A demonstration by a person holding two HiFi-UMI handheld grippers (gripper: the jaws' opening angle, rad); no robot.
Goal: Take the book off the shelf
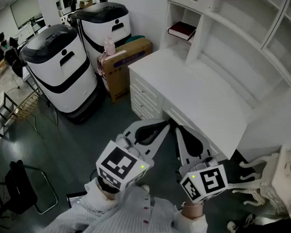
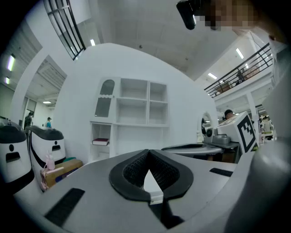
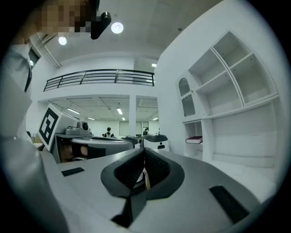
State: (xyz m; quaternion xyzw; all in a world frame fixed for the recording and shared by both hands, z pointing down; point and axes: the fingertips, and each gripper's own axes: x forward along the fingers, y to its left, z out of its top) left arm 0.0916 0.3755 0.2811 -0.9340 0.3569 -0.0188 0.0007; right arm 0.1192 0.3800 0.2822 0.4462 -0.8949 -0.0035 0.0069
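Book (image 1: 181,30), flat dark-red slab, lies in smooth white shelf (image 1: 196,40) cubby.

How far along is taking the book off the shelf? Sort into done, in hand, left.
Done: nothing yet; the dark red book lies flat in its shelf cubby. In hand: nothing; the left gripper and right gripper are shut, empty, well short of the book. Left: reach, grasp, lift it out.

Book (image 1: 182,30) lying in the low left cubby of a shelf (image 1: 197,40), shelf on the back of a desk (image 1: 200,97), box (image 1: 121,68) left of the desk, two machines (image 1: 60,69) further left, left gripper (image 1: 165,123) and right gripper (image 1: 178,129) side by side before the desk.
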